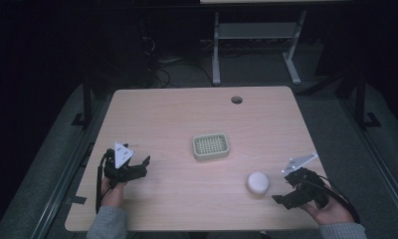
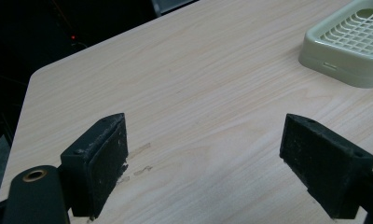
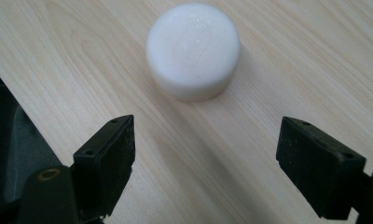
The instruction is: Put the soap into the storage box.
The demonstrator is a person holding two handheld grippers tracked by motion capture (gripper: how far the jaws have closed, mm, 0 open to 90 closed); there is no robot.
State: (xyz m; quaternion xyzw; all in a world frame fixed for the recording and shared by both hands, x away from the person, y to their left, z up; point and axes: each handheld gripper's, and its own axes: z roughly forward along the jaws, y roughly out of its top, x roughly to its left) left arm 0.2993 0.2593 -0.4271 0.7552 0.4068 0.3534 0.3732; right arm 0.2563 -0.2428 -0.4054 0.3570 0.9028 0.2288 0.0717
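A round white bar of soap [image 1: 257,182] [image 3: 192,49] lies on the wooden table [image 1: 177,119] near its front right. A pale green slotted soap dish [image 1: 211,146] [image 2: 352,44] stands near the table's middle. My right gripper [image 1: 285,193] [image 3: 205,163] is open just right of the soap, jaws pointing at it, with nothing between them. Over at the front left, my left gripper [image 1: 142,167] [image 2: 203,163] stands open above bare wood, with the dish farther off to its right.
A round cable hole [image 1: 236,99] sits near the table's far edge. Beyond the table are the white legs of another desk [image 1: 216,50] and cables on a dark floor. The table's front edge [image 3: 17,93] runs close to my right gripper.
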